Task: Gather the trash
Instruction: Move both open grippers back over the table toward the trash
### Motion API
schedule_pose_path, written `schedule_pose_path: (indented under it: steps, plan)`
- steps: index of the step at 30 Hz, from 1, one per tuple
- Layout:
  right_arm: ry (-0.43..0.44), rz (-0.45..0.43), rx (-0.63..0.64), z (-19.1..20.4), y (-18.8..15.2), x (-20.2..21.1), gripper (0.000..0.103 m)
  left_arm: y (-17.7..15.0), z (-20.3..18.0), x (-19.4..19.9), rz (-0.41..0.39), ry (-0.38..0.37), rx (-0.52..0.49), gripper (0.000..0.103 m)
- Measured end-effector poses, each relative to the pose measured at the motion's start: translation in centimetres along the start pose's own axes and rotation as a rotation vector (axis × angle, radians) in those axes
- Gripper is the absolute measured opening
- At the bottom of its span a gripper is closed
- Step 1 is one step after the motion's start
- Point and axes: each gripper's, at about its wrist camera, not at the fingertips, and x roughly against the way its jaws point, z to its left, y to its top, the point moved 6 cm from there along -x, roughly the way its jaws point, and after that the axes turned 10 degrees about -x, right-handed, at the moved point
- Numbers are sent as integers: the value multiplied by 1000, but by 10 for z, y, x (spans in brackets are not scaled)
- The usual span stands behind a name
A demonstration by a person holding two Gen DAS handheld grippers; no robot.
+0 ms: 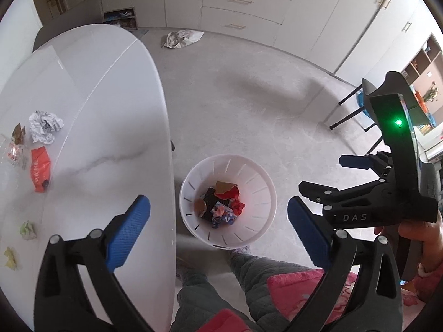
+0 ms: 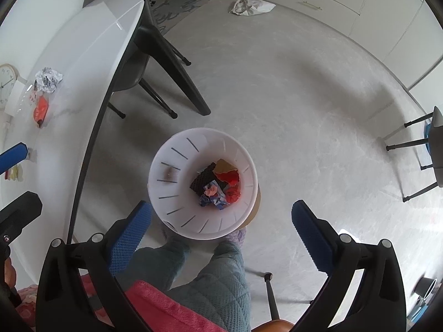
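Left gripper (image 1: pixel 218 227) and right gripper (image 2: pixel 221 224) both hang fingers spread, nothing between them, over the white bin (image 2: pixel 166 188) so drops land with the trash pile (image 2: pixel 218 185) already inside. Left of the fingers, past the table edge (image 1: pixel 169 149), crumpled foil (image 1: pixel 44 127) and orange wrapper (image 1: pixel 41 170) remain to collect; right of them, open floor (image 2: pixel 304 110) gives swing room.

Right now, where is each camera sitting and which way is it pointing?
Left wrist: sits on the left gripper, looking steeply down past the white marble table's edge at the white slotted plastic bin on the floor; own open jaws, the right gripper and grey quilted trouser legs show.
Right wrist: sits on the right gripper, looking almost straight down into the bin; own open jaws, trouser legs and pink sleeve show.
Shared: bin, table, crumpled silver foil ball, orange wrapper.
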Motion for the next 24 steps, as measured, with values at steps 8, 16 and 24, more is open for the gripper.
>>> schedule_pose_path:
  steps: [8,16,24]
  plan:
    - [0,3,15,7,-1,-1,100,-6,13,7,-2,10,58,95]
    - [8,1,42,20,1,0,100,-13,25,13,-3,27,100,95]
    - [32,-8,132,67,8,0,100,-37,62,24,-10,84,216,95]
